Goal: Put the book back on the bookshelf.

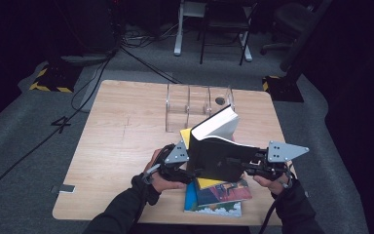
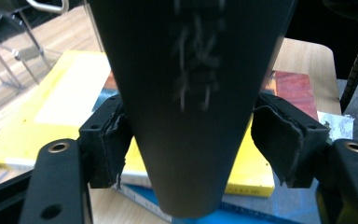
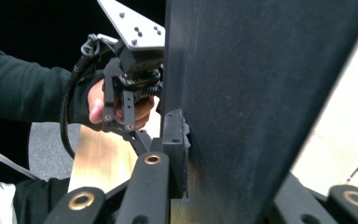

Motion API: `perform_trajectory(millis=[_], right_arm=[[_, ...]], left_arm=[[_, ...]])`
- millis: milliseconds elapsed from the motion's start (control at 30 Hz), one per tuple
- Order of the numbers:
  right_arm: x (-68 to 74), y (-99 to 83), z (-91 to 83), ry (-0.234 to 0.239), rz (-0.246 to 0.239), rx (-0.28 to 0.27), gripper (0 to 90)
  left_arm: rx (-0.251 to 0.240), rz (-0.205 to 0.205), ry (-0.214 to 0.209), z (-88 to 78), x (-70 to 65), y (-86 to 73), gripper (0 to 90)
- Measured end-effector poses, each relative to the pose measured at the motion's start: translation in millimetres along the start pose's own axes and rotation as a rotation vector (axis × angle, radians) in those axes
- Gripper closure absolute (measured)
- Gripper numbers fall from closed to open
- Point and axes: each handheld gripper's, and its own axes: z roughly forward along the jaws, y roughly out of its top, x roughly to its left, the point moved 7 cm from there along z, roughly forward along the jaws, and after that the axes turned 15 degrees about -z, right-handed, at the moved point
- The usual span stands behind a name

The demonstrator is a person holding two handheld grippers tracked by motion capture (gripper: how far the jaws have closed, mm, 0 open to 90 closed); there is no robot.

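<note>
Clearly raised: black book [image 1: 219, 156], held up on end and tilted over the near middle of the table [image 1: 121, 141], white page block facing up and to the far right. Seen up close in the left gripper view as a dark spine [image 2: 191, 107] with blurred pale characters. Flanked on its near-left side by the left gripper [image 1: 182, 168]; fingers [image 2: 107, 140] spread, one pad just beside the spine, the other [image 2: 284, 140] standing clear of it, so no clamp. Gripped on its right edge by the right gripper [image 1: 253, 168], one finger [image 3: 173, 140] pressed flat against the black cover [image 3: 242, 93]. Underneath, flat on the table: yellow book [image 2: 70, 107], then a picture-covered book [image 1: 224, 190], then a blue book [image 1: 209, 204] at the near edge. Beyond, at the far side: clear plastic rack [image 1: 197, 105], upright, well apart from the stack.
</note>
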Motion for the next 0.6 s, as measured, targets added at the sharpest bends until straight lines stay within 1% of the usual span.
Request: perform_trajectory(millis=[100, 167, 233, 300, 367, 433, 500, 567, 600], right_arm=[[-0.3, -2.0, -2.4, -0.021, -0.007, 0.016, 73.4], [-0.3, -3.1, -3.6, -0.043, -0.015, 0.032, 71.1], [-0.4, -4.1, -5.8, -0.075, -0.028, 0.052, 66.7], [-1.0, -4.6, -8.5, -0.100, -0.036, 0.060, 62.8], [-3.3, -5.8, -12.9, -0.137, -0.042, 0.070, 57.4], [-6.5, -8.1, -20.6, -0.163, -0.033, 0.066, 53.5], [-10.7, -12.9, -26.3, -0.198, -0.007, 0.067, 44.9], [-12.5, -16.9, -28.6, -0.218, -0.004, 0.077, 41.5], [-14.7, -20.3, -29.9, -0.246, -0.009, 0.088, 38.4]], left_arm=[[-0.018, 0.001, -0.008, -0.9, -2.9, 7.3, 27.9], [-0.034, 0.036, 0.007, -3.1, -5.0, 14.7, 27.1], [-0.048, 0.046, 0.008, -5.3, -7.1, 22.3, 26.0], [-0.058, 0.041, -0.003, -6.7, -8.1, 28.3, 25.4], [-0.070, 0.049, -0.005, -9.1, -8.3, 34.9, 25.2], [-0.077, 0.054, -0.004, -10.4, -8.5, 38.4, 25.2], [-0.092, 0.050, -0.010, -12.6, -8.6, 41.3, 25.6], [-0.104, 0.044, -0.010, -14.3, -7.8, 43.1, 27.1], [-0.106, 0.036, -0.015, -14.8, -7.9, 43.1, 27.8]])
